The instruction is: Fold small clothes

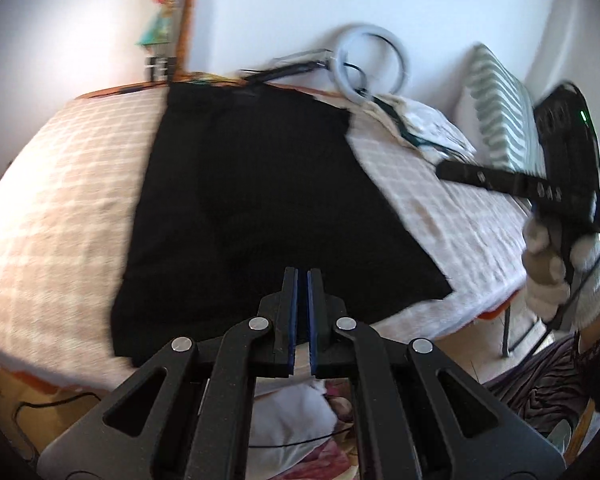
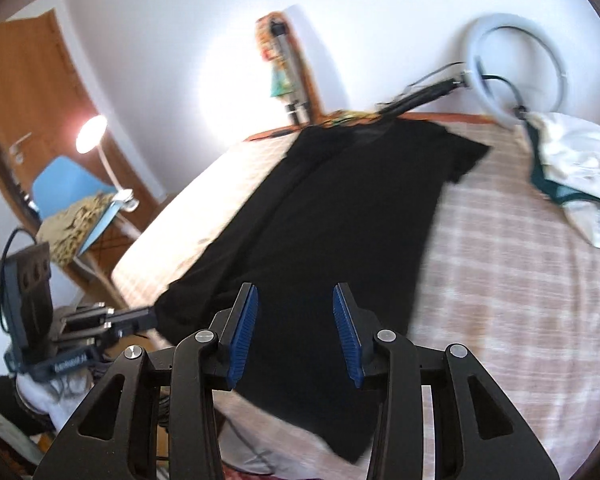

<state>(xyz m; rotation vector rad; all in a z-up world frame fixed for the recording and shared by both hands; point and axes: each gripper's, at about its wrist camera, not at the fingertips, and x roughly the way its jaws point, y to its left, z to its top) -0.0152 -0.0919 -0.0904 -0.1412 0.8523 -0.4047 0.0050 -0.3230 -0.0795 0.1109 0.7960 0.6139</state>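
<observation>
One black short-sleeved cloth garment lies flat on the bed, long axis running from the near edge toward the far wall. Its wide hem end is nearest both cameras and overhangs the near edge slightly; the narrower end, with one short sleeve sticking out to the right, points at the wall. The left side appears folded in along a straight lengthwise line; the blur leaves this uncertain.

Surface: one bed covered by a pink-and-white checked blanket, against a white wall.

Room count: one white ring light on a black arm at the far edge; one heap of white and green cloth far right on the blanket; one green-and-white striped pillow upright at the right; one lit desk lamp and one blue chair by a wooden door at the left.

Left gripper: blue pads together, nothing between them, above the hem end.

Right gripper: blue pads apart, nothing between them, garment visible below the gap. One white-gloved hand carries it in the left wrist view.
</observation>
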